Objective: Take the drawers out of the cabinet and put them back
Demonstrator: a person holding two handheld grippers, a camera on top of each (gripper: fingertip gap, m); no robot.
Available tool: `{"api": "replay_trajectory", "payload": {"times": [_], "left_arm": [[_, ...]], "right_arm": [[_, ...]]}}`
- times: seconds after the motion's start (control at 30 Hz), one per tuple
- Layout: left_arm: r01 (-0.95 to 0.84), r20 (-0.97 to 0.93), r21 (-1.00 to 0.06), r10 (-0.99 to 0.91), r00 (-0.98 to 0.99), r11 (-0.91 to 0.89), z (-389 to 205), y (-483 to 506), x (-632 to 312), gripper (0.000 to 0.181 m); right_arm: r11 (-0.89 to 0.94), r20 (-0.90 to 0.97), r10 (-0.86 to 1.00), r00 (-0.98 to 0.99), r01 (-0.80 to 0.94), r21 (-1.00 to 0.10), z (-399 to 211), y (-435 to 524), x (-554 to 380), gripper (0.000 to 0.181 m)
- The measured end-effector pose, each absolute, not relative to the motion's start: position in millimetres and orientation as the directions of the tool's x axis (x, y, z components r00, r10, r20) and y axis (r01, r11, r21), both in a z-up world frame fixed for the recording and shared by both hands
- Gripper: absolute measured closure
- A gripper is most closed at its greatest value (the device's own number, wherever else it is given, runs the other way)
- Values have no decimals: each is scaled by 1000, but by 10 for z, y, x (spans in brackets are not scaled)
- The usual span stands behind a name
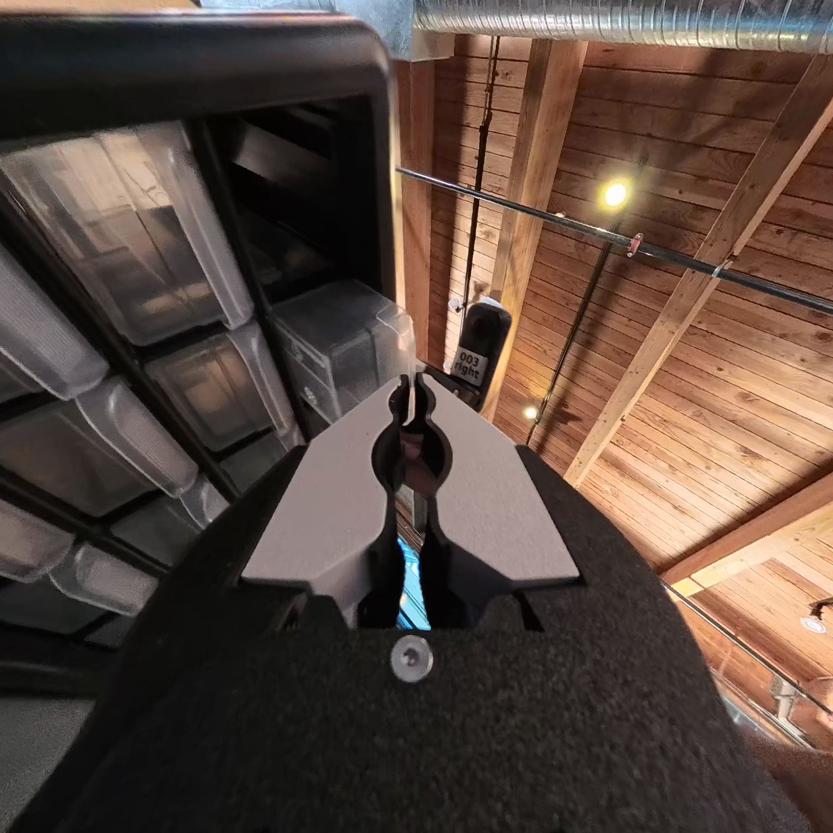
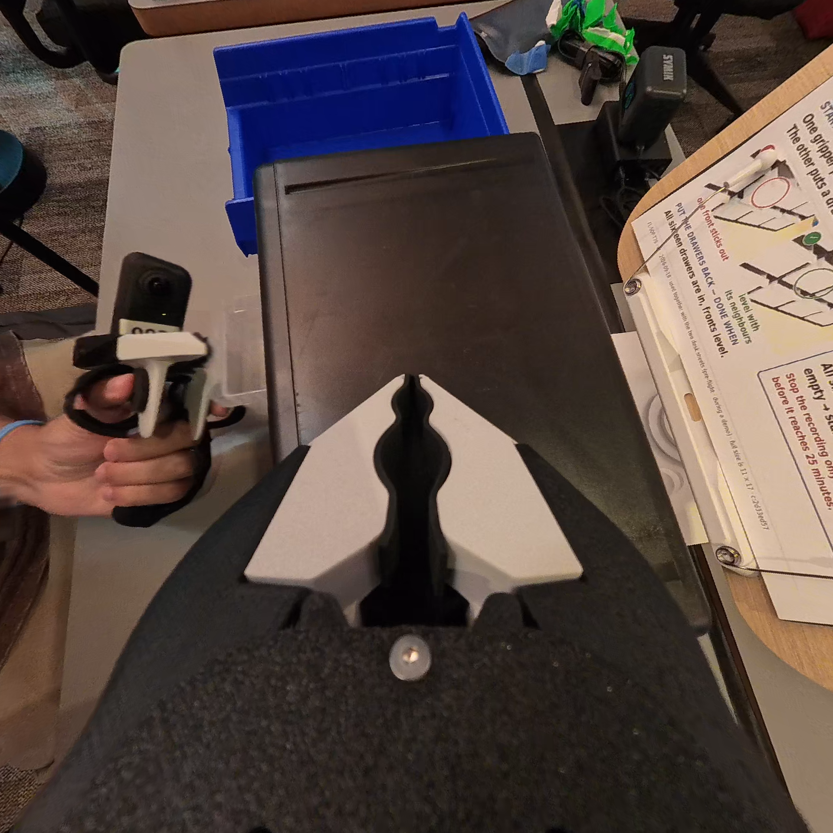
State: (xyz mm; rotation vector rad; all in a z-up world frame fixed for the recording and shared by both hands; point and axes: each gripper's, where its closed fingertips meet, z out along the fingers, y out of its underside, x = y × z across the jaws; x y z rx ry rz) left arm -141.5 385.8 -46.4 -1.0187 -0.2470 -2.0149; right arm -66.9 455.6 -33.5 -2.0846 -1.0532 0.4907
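Observation:
The black cabinet (image 1: 180,58) fills the left of the left wrist view, with several clear plastic drawers in its slots. My left gripper (image 1: 411,383) is shut on the thin front lip of one clear drawer (image 1: 342,333), which sticks out of its slot in the right column. The slot above it (image 1: 306,203) is dark and empty. In the right wrist view my right gripper (image 2: 412,378) is shut and empty, over the cabinet's flat black top (image 2: 405,270). The left gripper (image 2: 212,360) shows there at the cabinet's left side, holding the clear drawer (image 2: 239,351).
A blue bin (image 2: 356,94) stands behind the cabinet on the grey table (image 2: 171,135). A printed sheet (image 2: 743,315) lies on a wooden board at the right. A person's hand (image 2: 90,464) holds the left gripper. The right gripper's camera (image 1: 478,342) shows past the cabinet edge.

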Motion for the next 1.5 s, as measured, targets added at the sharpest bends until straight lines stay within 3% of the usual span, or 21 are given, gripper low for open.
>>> {"api": "replay_trajectory", "payload": {"times": [0.57,0.77,1.17,1.5], "left_arm": [[677,699,-290,-633,-333,-676,-332,2958,-1986,181],[614,715,-261,-576,-396,-745,-411,2776,-2177,181],[251,876,-163,-257,-407,-954,-943,2517,-1866,181],[-74,975,-61,-43,-218,-995,-1468,2415,-2046,180]], "right_arm": [[-421,-35,787,615,495,-760,-336,4612,-677,181],[-435,-46,781,623,490,-755,-336,4614,-677,181],[-436,-42,772,634,480,-761,-335,4613,-676,181],[-430,-35,777,628,491,-758,-336,4613,-674,181]]}}
